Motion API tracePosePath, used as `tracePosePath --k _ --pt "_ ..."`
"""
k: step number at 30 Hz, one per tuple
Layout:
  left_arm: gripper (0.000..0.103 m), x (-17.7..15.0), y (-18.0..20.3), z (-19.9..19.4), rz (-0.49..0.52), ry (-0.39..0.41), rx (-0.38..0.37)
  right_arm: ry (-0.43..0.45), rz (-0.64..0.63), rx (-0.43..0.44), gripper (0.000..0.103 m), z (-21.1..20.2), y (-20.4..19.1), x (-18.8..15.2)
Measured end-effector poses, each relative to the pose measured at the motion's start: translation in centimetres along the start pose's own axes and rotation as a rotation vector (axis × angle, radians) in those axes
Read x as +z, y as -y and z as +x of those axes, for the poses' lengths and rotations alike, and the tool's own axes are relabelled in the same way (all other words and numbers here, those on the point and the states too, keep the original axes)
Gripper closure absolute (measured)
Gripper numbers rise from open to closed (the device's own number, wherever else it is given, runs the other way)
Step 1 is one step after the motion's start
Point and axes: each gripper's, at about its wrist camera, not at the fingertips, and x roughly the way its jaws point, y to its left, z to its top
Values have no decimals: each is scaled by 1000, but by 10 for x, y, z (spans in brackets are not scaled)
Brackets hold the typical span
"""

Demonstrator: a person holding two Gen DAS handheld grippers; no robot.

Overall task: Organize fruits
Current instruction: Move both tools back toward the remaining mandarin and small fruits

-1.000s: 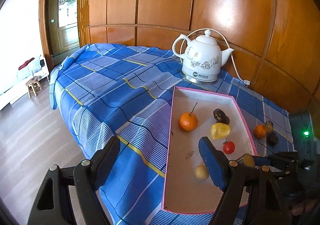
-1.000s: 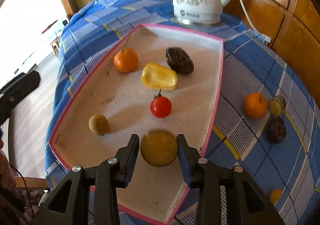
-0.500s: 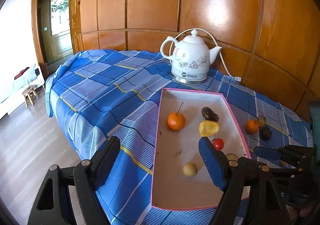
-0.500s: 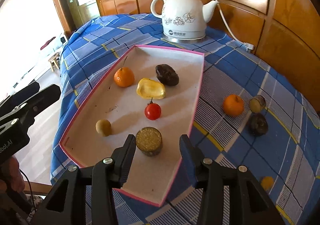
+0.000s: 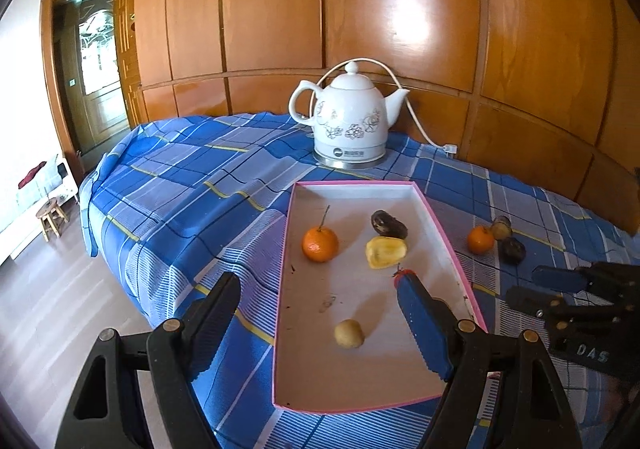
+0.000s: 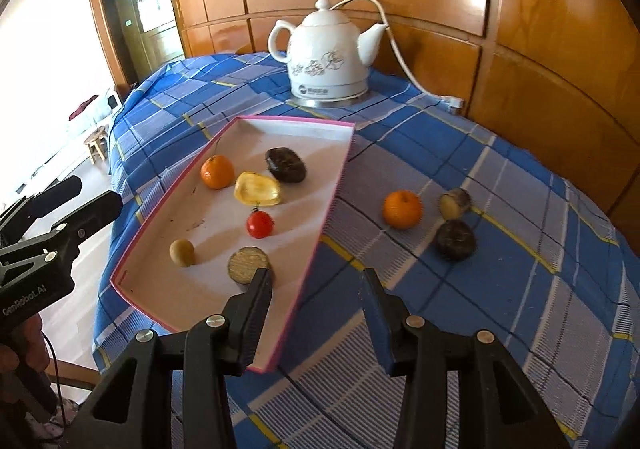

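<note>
A pink-rimmed tray lies on the blue checked cloth. In it are an orange, a yellow fruit, a dark fruit, a red tomato, a small tan fruit and a round cut fruit. On the cloth to the right lie an orange, a dark fruit and a tan fruit. My right gripper is open and empty above the tray's right rim. My left gripper is open and empty over the tray's near left part.
A white electric kettle with its cord stands behind the tray against the wooden panel wall. The table's left edge drops to the floor, where a small stool stands. Each gripper shows in the other's view.
My right gripper let go of the round cut fruit in the tray, opened, and drew back and to the right. Both grippers rose and pulled back from the tray.
</note>
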Motion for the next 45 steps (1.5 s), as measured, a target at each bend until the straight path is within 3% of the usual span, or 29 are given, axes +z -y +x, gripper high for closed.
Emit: tracePosePath --k 16,26,31,37,45 --pt "22 -2 20 -5 55 7 -23 10 17 -123 57 -33 63 -11" --pt "22 -2 30 -4 80 -1 -36 -1 91 -231 57 -49 130 -23" --pt "22 -3 40 -2 103 -12 -46 -13 164 -303 57 -49 176 -36" --pt "22 -5 54 2 142 -26 -64 -77 394 -344 57 -39 234 -60" --pt "22 -9 75 10 191 -54 -99 -100 443 -327 57 -38 241 -64"
